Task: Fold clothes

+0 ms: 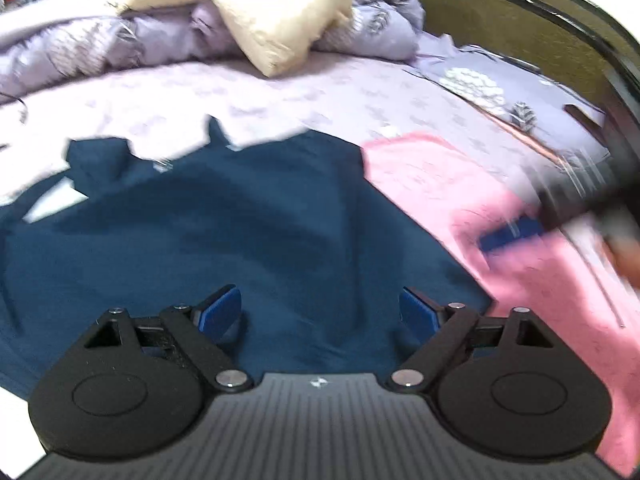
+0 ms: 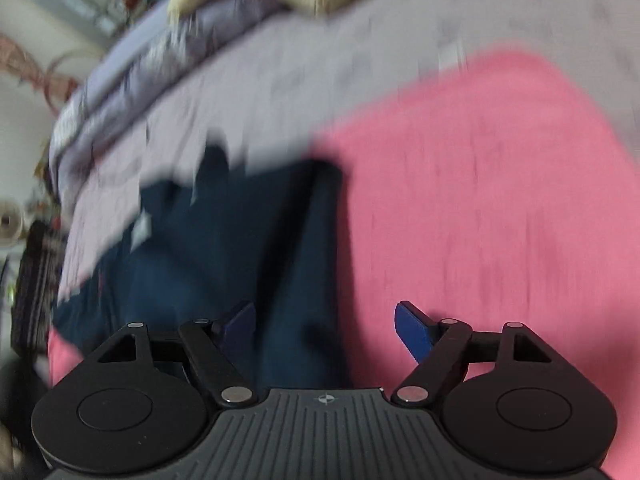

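A dark blue garment [image 1: 224, 224] lies spread on the bed. A pink garment [image 1: 448, 192] lies beside it on the right. My left gripper [image 1: 320, 312] is open and empty, just above the blue garment's near part. In the left wrist view my right gripper [image 1: 520, 228] shows as a blur over the pink garment. In the right wrist view my right gripper [image 2: 326, 328] is open and empty, over the border between the blue garment [image 2: 240, 240] and the pink garment [image 2: 480, 200]. The right wrist view is motion-blurred.
The bed has a lilac patterned sheet [image 1: 240, 96]. A bunched lilac duvet [image 1: 120, 44] and a cream pillow [image 1: 272, 8] lie at the far end. A dark bed frame [image 1: 580, 8] runs along the right. Room clutter [image 2: 36, 240] shows at the left.
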